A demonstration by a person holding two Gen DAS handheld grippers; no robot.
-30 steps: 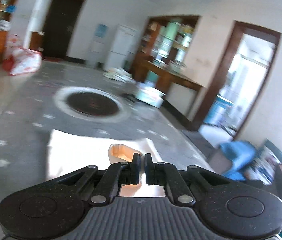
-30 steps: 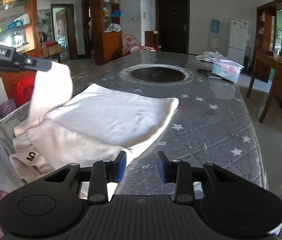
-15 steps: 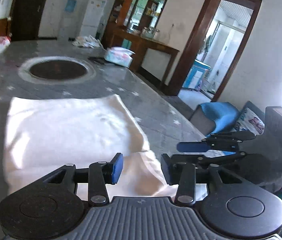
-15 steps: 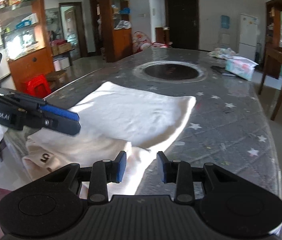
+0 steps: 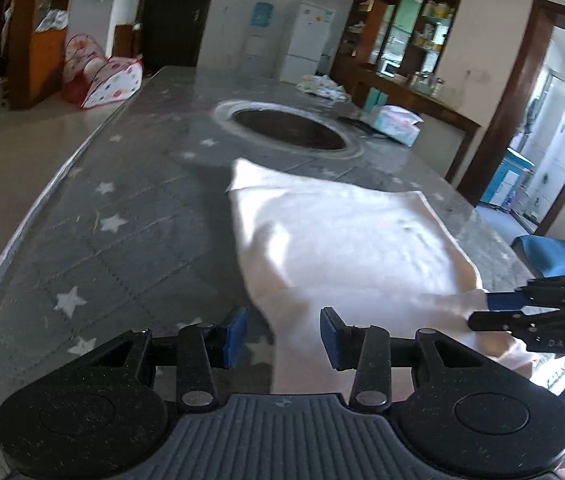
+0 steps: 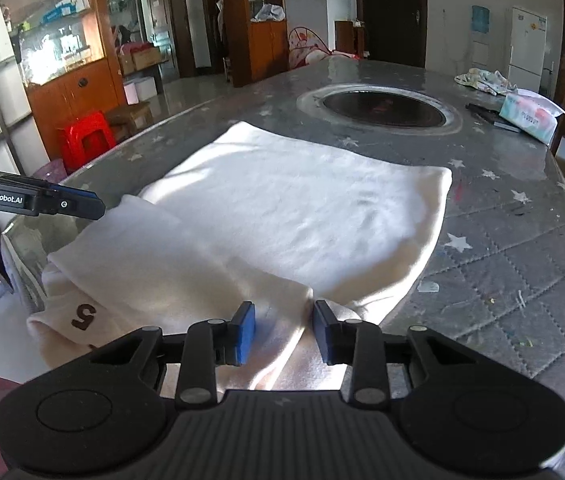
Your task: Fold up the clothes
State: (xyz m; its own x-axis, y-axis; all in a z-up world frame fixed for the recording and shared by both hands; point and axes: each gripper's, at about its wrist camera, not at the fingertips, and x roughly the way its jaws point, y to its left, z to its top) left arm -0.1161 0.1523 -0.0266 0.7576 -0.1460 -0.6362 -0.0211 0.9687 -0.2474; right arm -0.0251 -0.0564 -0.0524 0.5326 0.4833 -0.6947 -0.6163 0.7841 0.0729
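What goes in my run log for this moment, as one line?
task: fold clothes | left gripper: open | right gripper: open | white garment: on table, released

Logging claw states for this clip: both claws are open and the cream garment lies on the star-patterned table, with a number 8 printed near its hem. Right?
Not quite: the right wrist view shows the number is a 5, not an 8. The rest holds: left claw and right claw are open, and the cream garment lies on the star-patterned table.

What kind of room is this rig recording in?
Probably a home living or dining room: a white fridge against the far wall, wooden glass-front cabinets full of household items, and a long grey star-print table holding a cream garment.
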